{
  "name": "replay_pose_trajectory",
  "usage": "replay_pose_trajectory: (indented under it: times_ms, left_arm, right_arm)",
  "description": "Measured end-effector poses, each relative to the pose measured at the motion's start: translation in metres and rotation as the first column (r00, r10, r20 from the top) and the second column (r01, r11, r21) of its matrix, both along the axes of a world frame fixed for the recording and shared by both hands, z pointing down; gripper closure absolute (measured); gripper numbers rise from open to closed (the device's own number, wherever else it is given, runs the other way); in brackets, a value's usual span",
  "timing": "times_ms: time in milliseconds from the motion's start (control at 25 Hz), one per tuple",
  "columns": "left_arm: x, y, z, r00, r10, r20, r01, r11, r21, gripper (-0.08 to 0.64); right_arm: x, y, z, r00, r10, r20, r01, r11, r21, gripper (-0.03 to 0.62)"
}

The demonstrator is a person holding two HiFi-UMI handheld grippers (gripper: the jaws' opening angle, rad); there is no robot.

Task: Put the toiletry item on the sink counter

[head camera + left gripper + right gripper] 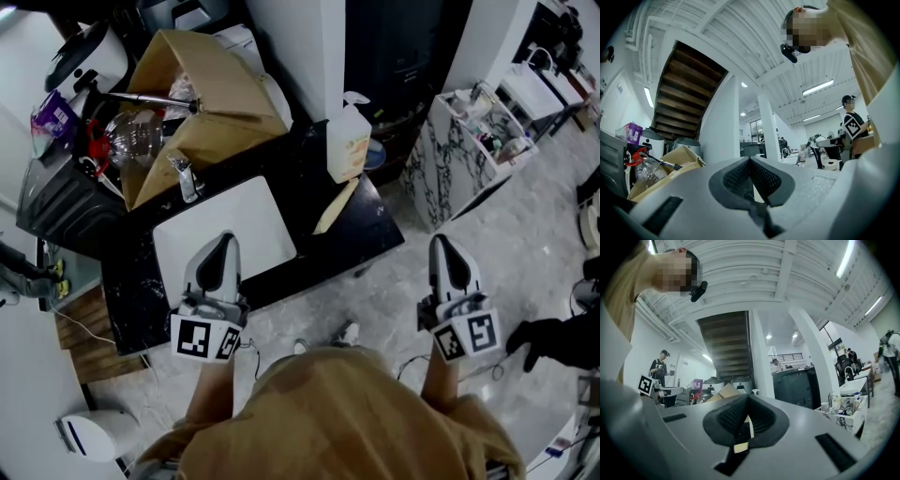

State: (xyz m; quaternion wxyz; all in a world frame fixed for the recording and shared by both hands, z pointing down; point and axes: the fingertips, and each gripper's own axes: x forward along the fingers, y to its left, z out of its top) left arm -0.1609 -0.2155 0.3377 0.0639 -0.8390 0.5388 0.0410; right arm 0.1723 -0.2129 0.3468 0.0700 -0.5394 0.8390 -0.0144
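Black counter (375,239), pump bottle (349,141), well beyond left gripper (223,239) (shut)

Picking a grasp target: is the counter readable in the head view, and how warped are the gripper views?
Head view: sharp, evenly lit; the black counter is dark, yet the white pump bottle and sink basin stand out. Left gripper view and right gripper view: strong fisheye bend, black corners.

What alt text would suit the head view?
Seen from above, a person holds two shut, empty grippers, the left gripper and right gripper, near a black counter with a white sink. A pump bottle stands near the counter's far edge.
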Motion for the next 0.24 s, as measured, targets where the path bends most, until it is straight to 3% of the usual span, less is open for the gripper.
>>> replay_pose_trajectory:
  times_ms: [240]
  left_arm:
    - [-0.0069,0.0007,0.0018,1.0,-0.014,-0.009,0.014,1.0,-0.003,0.555]
  right_arm:
    - [-0.0013,0.0011,0.0033,1.0,0.004,0.01,-0.004,1.0,-0.001,0.591]
